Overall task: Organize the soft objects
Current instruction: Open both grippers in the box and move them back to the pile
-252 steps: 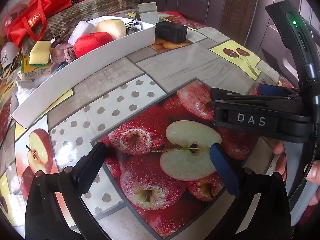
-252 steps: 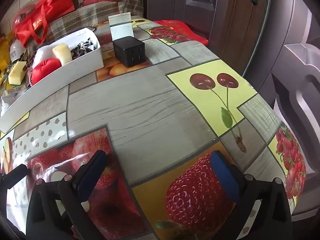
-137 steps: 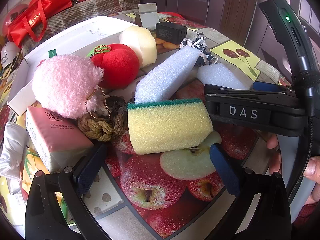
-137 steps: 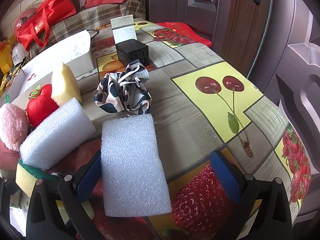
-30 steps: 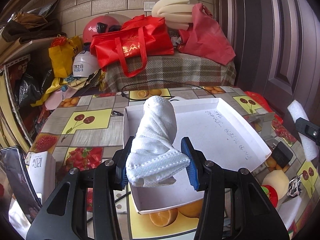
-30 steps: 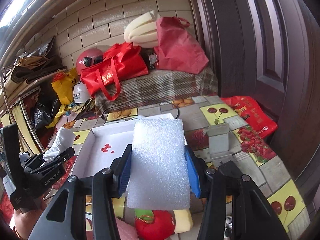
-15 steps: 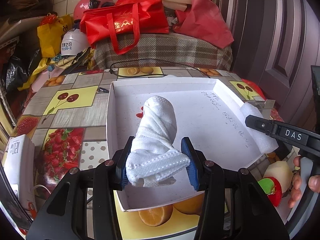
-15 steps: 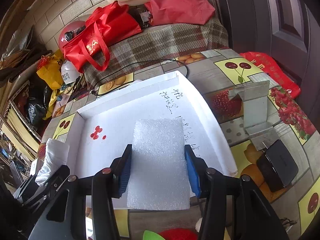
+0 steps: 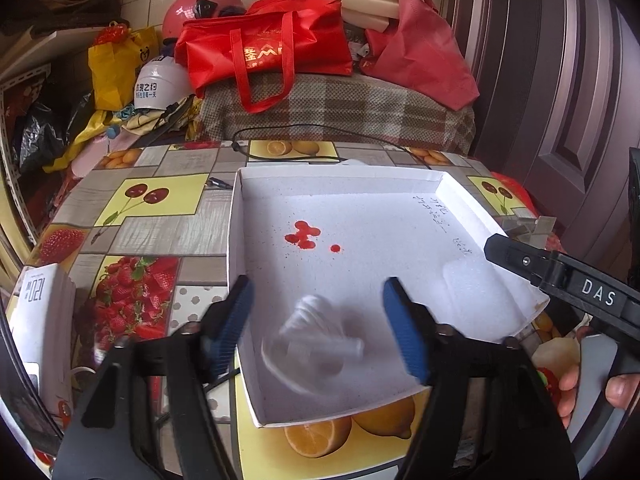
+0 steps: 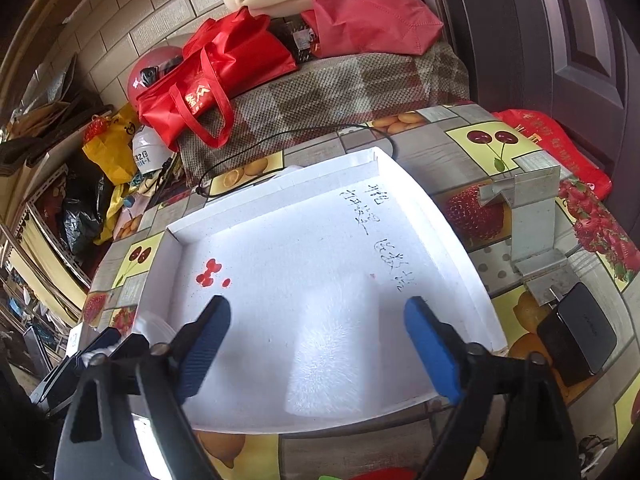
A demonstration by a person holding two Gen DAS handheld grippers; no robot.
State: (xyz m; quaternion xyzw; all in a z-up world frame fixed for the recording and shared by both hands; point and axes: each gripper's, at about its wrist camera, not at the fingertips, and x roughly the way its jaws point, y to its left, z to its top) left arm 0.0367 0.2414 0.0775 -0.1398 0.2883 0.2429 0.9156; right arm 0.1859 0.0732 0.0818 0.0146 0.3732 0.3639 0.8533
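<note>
A shallow white box (image 9: 360, 208) lies on the fruit-print tablecloth. My left gripper (image 9: 318, 308) hangs over its near left corner with its jaws opening. Between and below the blue pads a rolled white cloth (image 9: 316, 332) shows as a blur over the box floor, free of both pads. My right gripper (image 10: 318, 318) is over the box's near right side (image 10: 304, 248), its jaws also opening. A white foam block (image 10: 336, 360), blurred, lies on the box floor just under it and touches neither pad. The same foam block (image 9: 468, 280) shows in the left wrist view.
A black charger cube (image 10: 576, 336) and a metal bracket (image 10: 532, 224) sit right of the box. A tissue pack (image 9: 44, 308) is to its left, a black cable (image 9: 288, 152) behind it. Red bags (image 9: 264, 52) on a plaid cover stand beyond. A person's hand (image 9: 616, 388) is at right.
Both pairs of jaws have spread wide. The white cloth has left the left pads and dropped into the box. The foam block has left the right pads and lies in the box.
</note>
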